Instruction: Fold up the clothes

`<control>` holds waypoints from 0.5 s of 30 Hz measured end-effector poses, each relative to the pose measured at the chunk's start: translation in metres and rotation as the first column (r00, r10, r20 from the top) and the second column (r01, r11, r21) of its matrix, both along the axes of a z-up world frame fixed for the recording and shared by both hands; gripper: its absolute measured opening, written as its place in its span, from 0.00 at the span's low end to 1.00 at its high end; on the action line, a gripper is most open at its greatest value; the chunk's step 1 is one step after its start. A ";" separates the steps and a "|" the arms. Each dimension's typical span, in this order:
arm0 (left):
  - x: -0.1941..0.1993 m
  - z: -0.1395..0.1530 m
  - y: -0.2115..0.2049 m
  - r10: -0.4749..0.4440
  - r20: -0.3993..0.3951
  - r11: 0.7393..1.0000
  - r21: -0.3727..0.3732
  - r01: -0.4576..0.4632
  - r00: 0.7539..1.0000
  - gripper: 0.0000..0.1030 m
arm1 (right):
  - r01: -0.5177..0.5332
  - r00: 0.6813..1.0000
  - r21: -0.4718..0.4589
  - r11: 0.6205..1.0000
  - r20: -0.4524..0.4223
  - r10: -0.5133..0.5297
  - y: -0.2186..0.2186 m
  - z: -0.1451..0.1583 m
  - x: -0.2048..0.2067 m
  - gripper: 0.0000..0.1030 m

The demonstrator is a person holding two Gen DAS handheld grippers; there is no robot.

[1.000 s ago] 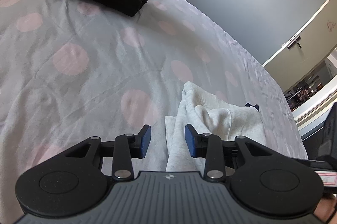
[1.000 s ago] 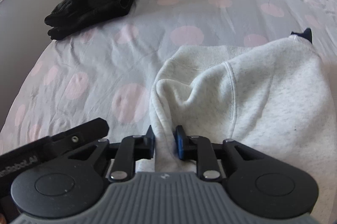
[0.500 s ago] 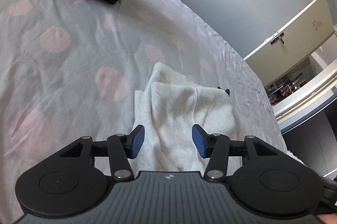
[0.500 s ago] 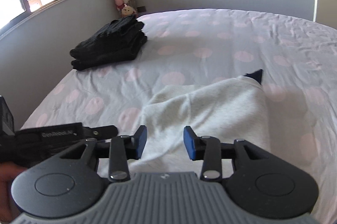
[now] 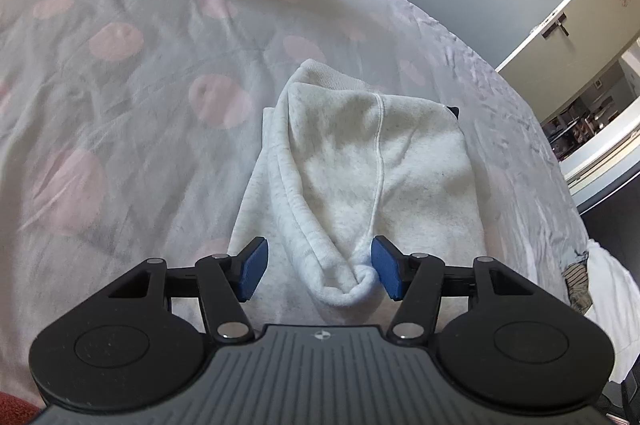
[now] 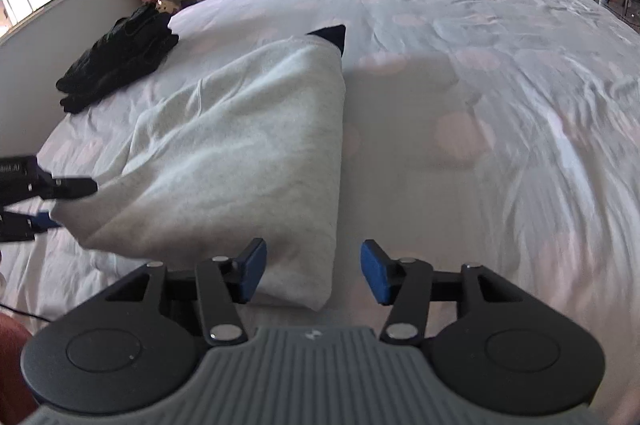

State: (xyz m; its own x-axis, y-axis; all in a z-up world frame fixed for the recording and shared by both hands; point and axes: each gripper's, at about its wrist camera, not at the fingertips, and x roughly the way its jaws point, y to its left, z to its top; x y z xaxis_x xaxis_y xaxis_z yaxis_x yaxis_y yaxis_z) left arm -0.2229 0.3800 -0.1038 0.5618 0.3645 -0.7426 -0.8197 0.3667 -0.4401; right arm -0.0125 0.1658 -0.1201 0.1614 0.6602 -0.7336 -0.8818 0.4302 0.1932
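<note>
Since 1 s ago: let go of light-grey fleece sweatshirt [image 5: 360, 165], now lying doubled on polka-dot bed [image 6: 500, 85]. Left tool [image 5: 318, 269] & right tool [image 6: 310, 273] both wide, empty. Fold prob. set.

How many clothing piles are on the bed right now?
2: a light grey sweatshirt folded just ahead of both open claws, and a black folded stack at the bed's far corner near the window. Others may lie outside view.
</note>
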 end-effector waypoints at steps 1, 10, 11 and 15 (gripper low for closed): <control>0.003 0.001 -0.002 -0.009 -0.019 1.000 0.014 0.009 1.000 0.57 | -0.027 1.000 -0.025 0.999 0.015 0.028 0.000 -0.005 -0.003 0.59; 0.034 -0.003 -0.012 -0.128 -0.370 0.963 0.176 0.205 0.920 0.09 | -0.119 0.989 -0.107 0.987 0.070 0.126 0.005 -0.037 -0.017 0.53; 0.036 -0.008 -0.011 -0.125 -0.406 0.961 0.178 0.212 0.905 0.06 | -0.118 0.990 -0.109 0.987 0.070 0.126 0.006 -0.038 -0.016 0.46; 0.034 -0.033 -0.003 -0.133 -0.434 0.972 0.120 0.203 0.891 0.05 | -0.114 0.990 -0.114 0.987 0.066 0.122 0.009 -0.044 -0.011 0.41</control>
State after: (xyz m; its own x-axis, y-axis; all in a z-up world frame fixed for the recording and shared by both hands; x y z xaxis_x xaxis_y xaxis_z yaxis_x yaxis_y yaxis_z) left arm -0.1888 0.3767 -0.1365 0.2735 0.4241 -0.8633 -0.8343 0.5512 0.0065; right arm -0.0239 0.1748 -0.1646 0.1430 0.5938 -0.7918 -0.9375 0.3377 0.0840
